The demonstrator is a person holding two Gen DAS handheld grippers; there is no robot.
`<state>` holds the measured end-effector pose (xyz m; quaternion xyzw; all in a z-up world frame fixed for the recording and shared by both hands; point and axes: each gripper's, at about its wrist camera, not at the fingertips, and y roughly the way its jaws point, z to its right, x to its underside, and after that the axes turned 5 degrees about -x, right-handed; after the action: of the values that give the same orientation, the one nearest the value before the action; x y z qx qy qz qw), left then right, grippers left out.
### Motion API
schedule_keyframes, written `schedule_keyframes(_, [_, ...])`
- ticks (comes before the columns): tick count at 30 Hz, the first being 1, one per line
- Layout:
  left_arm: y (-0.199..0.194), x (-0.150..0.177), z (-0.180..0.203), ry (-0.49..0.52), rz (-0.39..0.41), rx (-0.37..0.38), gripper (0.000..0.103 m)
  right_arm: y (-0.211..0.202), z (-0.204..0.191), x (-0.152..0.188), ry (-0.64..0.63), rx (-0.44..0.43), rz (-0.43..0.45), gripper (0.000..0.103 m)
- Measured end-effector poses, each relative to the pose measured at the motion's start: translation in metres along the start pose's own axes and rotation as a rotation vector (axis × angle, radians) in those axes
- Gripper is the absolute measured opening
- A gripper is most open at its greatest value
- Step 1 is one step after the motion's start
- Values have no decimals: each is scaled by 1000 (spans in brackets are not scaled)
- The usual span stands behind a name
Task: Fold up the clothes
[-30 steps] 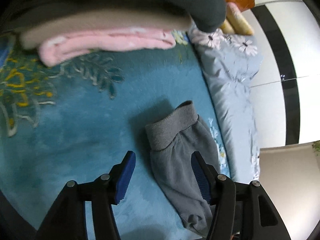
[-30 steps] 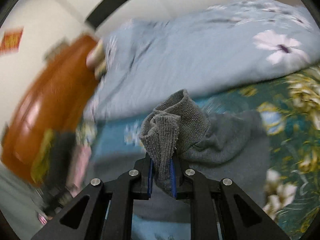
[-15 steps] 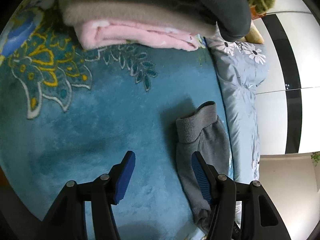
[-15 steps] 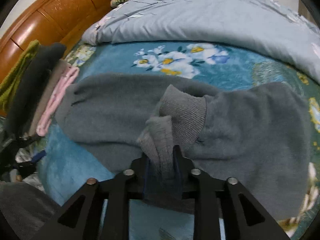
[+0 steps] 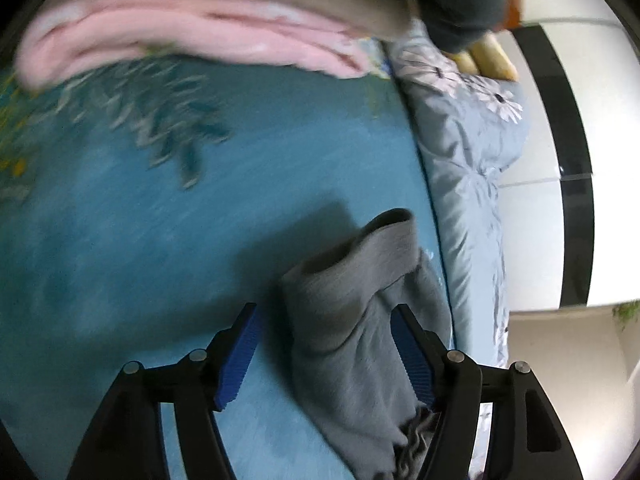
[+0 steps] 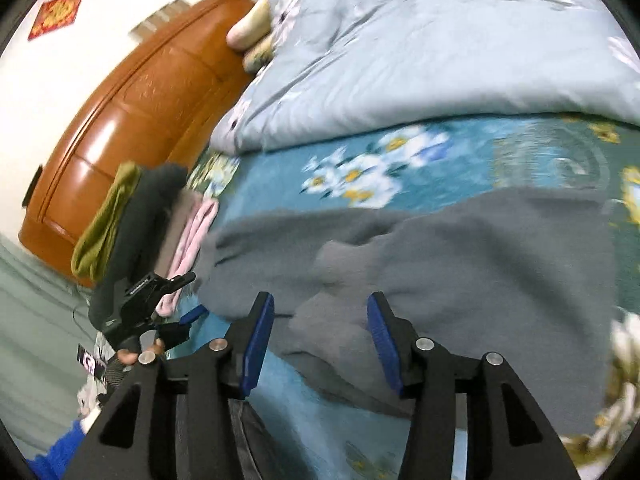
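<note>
A grey fleece garment lies spread on the teal floral bedspread. My right gripper is open and empty, just above the garment's near edge. In the left wrist view one ribbed-cuffed end of the grey garment lies between the open jaws of my left gripper, which holds nothing. The left gripper also shows in the right wrist view, at the garment's left end.
A stack of folded clothes, pink, beige, dark and olive, sits on the bed beside the garment; it also shows in the right wrist view. A pale blue floral duvet is bunched behind. A wooden headboard stands at the left.
My right gripper has opened and let go of the grey cuff, which now lies flat on the garment. My left gripper has moved in around the other cuffed end, still open.
</note>
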<state>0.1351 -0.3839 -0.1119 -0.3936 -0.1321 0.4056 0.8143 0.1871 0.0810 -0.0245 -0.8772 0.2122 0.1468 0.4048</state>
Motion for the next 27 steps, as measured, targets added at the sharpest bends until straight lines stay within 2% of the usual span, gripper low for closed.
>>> schedule_keyframes(3, [10, -3, 12, 50, 13, -12, 65, -32, 22, 8, 76, 15, 59, 50])
schedule_keyframes(5, [15, -6, 16, 67, 18, -25, 49, -47, 37, 17, 133, 16, 87, 50])
schedule_keyframes(6, [17, -7, 16, 68, 18, -34, 33, -54, 44, 21, 158, 20, 98, 50])
schedule_keyframes(7, [19, -8, 16, 68, 16, -39, 22, -57, 49, 23, 176, 29, 103, 50])
schedule_keyframes(8, [19, -9, 17, 70, 13, -39, 20, -61, 54, 27, 196, 38, 107, 50])
schedule_keyframes(14, [-3, -9, 46, 144, 33, -25, 17, -74, 75, 38, 281, 22, 142, 50])
schedule_keyframes(20, [-38, 10, 123, 288, 74, 55, 17, -78, 78, 40, 294, -20, 163, 50])
schedule_keyframes(23, [-55, 36, 179, 422, 67, 98, 17, -82, 81, 43, 300, -44, 176, 50])
schedule_keyframes(27, [-72, 94, 250, 612, 35, 144, 17, -94, 92, 49, 320, -61, 205, 50])
